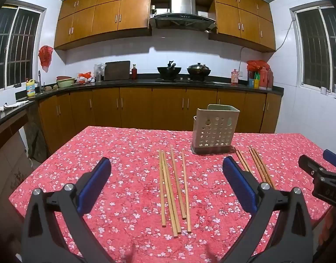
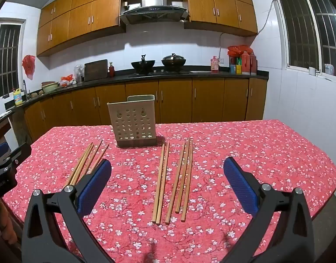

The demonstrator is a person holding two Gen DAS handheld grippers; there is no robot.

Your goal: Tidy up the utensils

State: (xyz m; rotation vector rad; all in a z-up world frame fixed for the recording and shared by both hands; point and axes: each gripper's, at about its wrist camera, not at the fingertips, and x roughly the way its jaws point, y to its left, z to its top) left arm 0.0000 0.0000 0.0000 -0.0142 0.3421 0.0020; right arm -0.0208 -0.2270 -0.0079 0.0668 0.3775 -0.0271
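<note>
Both tools hang above the red floral tablecloth (image 1: 128, 144) with nothing held: the left gripper (image 1: 167, 167) spreads wide over one cluster of long wooden chopsticks (image 1: 174, 186), the right gripper (image 2: 167, 168) just as wide over a second cluster of wooden chopsticks (image 2: 174, 179). The beige perforated plastic utensil holder (image 2: 135, 122) stands upright just beyond them. The smart play, by the look of it, is dropping low, pinching one stick mid-length, then tipping it upright into the holder.
</note>
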